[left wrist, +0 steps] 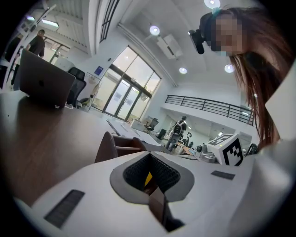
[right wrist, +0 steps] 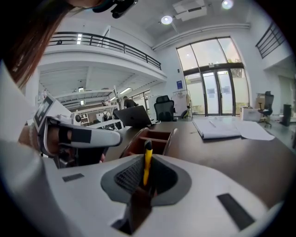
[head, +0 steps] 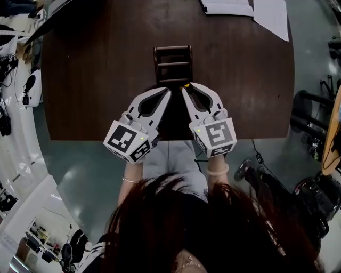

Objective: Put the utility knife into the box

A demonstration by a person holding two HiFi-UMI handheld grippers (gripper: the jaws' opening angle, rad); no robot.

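The brown wooden box (head: 173, 64) with compartments stands on the dark table (head: 90, 80), just beyond both grippers. My right gripper (head: 185, 88) is shut on the yellow utility knife (right wrist: 147, 162), which stands upright between its pads, black tip up. In the right gripper view the box (right wrist: 152, 136) lies right behind the knife. My left gripper (head: 167, 91) sits close beside the right one, tips nearly touching, jaws shut with nothing of its own held. A yellow sliver of the knife (left wrist: 148, 178) shows through its gap, and the box (left wrist: 118, 146) is just ahead.
White papers (head: 270, 16) and a notebook (head: 226, 6) lie at the table's far right. A laptop (left wrist: 44, 81) stands on the table far to the left. The table's near edge (head: 80, 139) runs just under the grippers' marker cubes.
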